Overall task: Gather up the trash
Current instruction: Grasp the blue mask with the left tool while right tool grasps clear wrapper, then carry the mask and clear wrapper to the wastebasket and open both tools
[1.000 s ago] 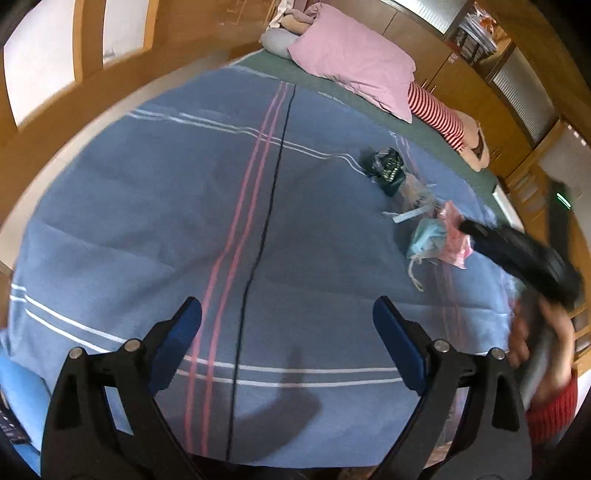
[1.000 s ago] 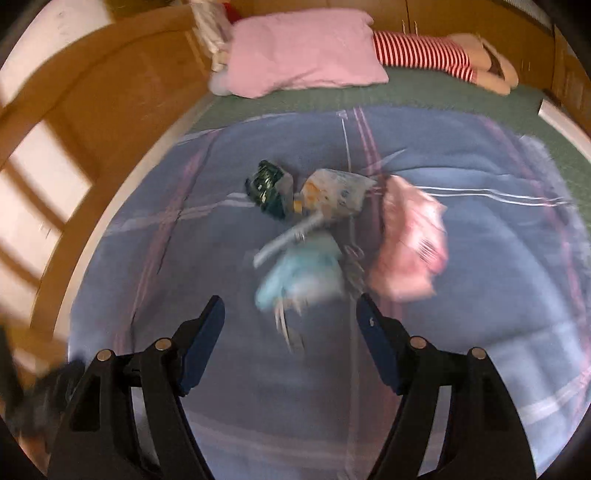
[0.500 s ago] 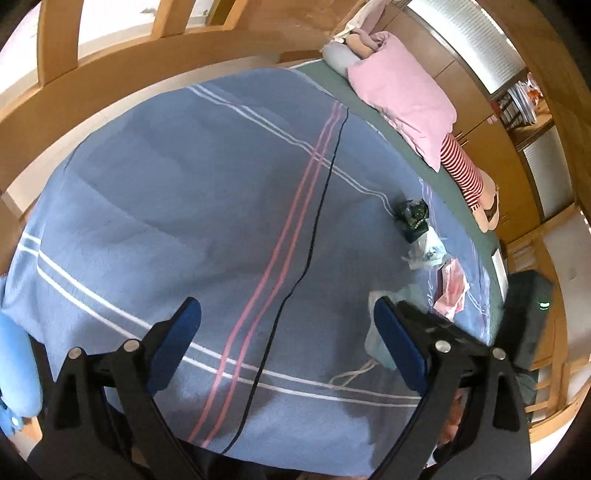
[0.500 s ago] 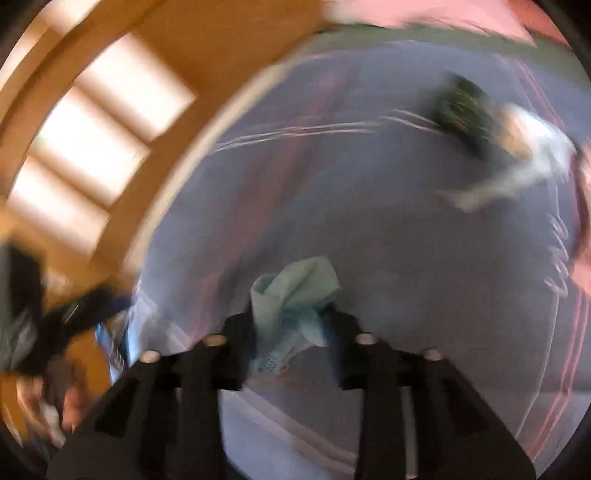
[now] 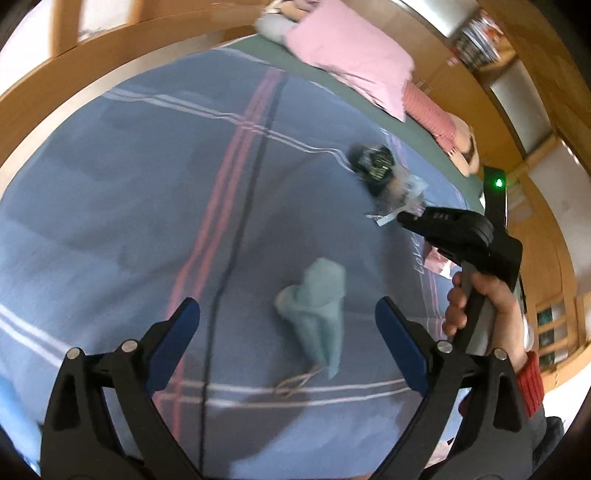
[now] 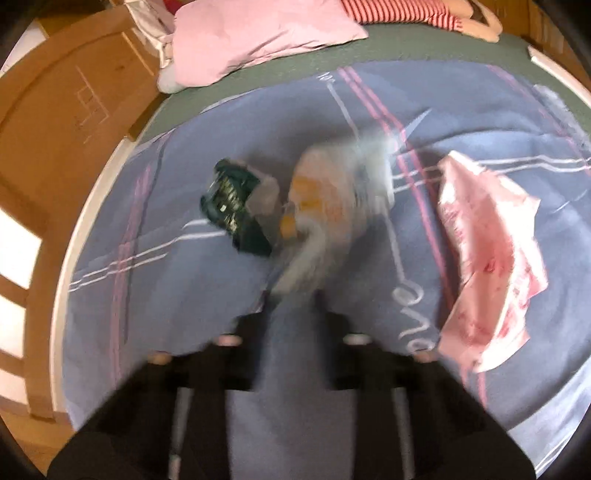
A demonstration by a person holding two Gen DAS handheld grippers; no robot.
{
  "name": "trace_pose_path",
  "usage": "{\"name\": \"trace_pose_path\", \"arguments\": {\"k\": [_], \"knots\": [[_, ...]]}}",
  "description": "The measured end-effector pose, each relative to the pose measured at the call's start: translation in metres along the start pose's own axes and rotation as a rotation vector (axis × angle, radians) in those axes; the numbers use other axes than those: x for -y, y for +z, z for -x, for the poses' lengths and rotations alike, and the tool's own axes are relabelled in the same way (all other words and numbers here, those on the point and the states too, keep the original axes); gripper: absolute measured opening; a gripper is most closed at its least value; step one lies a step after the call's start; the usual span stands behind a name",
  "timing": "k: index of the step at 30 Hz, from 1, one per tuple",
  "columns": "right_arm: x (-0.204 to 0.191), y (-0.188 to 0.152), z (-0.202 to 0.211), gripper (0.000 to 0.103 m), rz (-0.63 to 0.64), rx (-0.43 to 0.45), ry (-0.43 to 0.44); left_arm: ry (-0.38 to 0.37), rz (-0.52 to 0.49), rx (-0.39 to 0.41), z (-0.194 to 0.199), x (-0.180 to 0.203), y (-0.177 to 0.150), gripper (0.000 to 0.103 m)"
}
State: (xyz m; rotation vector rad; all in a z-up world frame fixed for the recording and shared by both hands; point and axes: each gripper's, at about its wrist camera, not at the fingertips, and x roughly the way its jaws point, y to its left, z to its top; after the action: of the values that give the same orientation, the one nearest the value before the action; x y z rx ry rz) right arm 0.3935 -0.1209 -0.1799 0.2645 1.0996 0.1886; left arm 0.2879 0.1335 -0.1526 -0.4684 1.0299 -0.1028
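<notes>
Left tongs (image 5: 286, 334) were spread wide apart w/ nothing between them, hovering over the blanket (image 5: 110, 206). Right tongs (image 6: 291, 332) were too blurred to tell if apart or together.

Trash, placed relative to the teal mask (image 5: 319, 295): the mask lay on the blanket just ahead of the left tongs; dark green wrapper (image 6: 232, 205), clear bag (image 6: 332, 195) and pink wrapper (image 6: 487, 254) sat well beyond it, toward the pink pillow (image 6: 258, 33).

Judgement: early stage, no bin in view, approx. all four pieces left uncollected.
</notes>
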Motion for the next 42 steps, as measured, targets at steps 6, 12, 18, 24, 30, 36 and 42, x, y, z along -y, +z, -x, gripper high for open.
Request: {"name": "trace_pose_path", "arguments": {"k": [6, 12, 18, 24, 30, 36, 42], "knots": [[-0.005, -0.035, 0.035, 0.001, 0.145, -0.023, 0.051, 0.024, -0.112, -0.038, -0.024, 0.019, -0.012, 0.096], [0.000, -0.036, 0.061, 0.037, 0.159, 0.065, -0.037, 0.098, -0.290, -0.123, -0.054, 0.031, -0.026, 0.030], [0.003, 0.013, 0.023, 0.083, 0.076, 0.147, -0.154, 0.145, -0.302, -0.040, -0.033, 0.034, -0.026, 0.018], [0.009, 0.053, -0.031, 0.084, -0.060, 0.095, -0.226, 0.154, -0.368, 0.036, -0.016, 0.051, -0.026, 0.017], [0.004, 0.051, -0.053, 0.035, -0.057, 0.048, -0.169, 0.167, -0.391, 0.084, -0.005, 0.057, -0.024, 0.017], [0.001, 0.020, -0.023, 0.020, -0.013, 0.020, -0.048, 0.151, -0.367, 0.120, 0.008, 0.048, -0.019, 0.016], [-0.002, -0.033, 0.047, 0.019, 0.133, 0.031, -0.015, -0.021, -0.252, 0.128, 0.025, 0.024, -0.018, 0.016]]}}
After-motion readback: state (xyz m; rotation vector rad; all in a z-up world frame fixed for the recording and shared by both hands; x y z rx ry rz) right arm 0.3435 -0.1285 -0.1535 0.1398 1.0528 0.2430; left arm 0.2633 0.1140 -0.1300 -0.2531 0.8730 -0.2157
